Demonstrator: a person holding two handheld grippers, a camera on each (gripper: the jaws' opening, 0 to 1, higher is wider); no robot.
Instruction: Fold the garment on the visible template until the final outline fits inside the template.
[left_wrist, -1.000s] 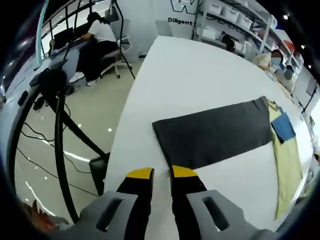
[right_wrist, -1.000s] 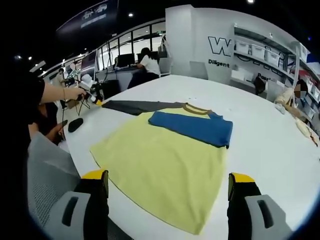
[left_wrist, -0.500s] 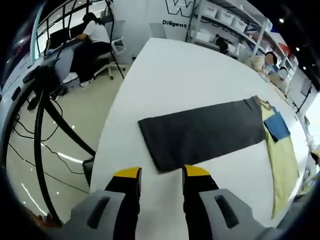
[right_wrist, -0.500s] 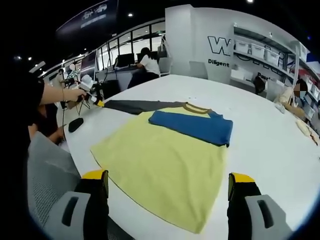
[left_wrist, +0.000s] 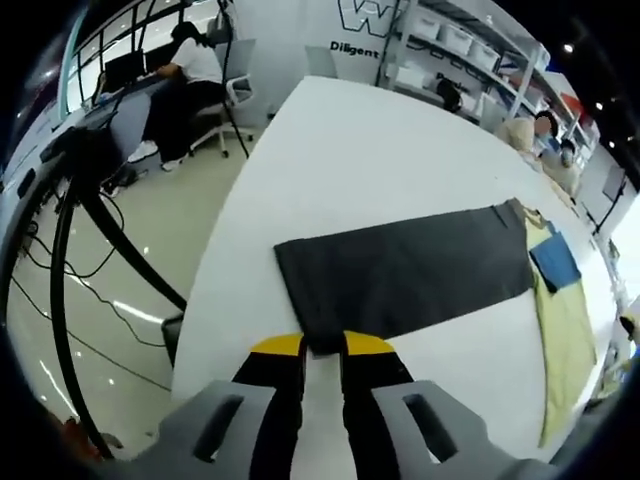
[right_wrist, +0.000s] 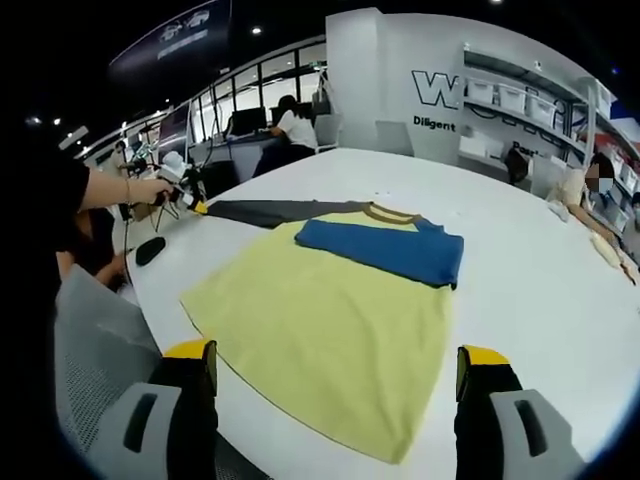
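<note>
White, broad and rounded at its near edge, the table (right_wrist: 520, 270) carries the garment (right_wrist: 330, 320) spread flat; behind it are shelving with bins, a white wall with dark lettering, and a seated person at a desk (right_wrist: 292, 130).

Garment as seen from my right gripper view: pale yellow body lying flat, hem toward me, brown-trimmed collar at the far end. One blue sleeve (right_wrist: 385, 248) is folded across the chest. The other sleeve, dark grey (right_wrist: 262, 211), stretches straight out to the left toward the table edge.

My left gripper (left_wrist: 323, 347): yellow-tipped jaws nearly together, pinching the cuff end of the dark grey sleeve (left_wrist: 410, 270) near the table edge. In the left gripper view the sleeve runs away from the jaws as a long flat band to the yellow body (left_wrist: 565, 330), with the blue sleeve (left_wrist: 556, 262) just beyond its far end. In the right gripper view my hand (right_wrist: 152, 188) holds this gripper at the sleeve's tip.

My right gripper (right_wrist: 335, 362): jaws spread wide, nothing between them, held above the table just short of the hem. Not touching the cloth.

Off the table edge, left gripper view: glossy floor, black tripod legs (left_wrist: 95, 215), cables.
</note>
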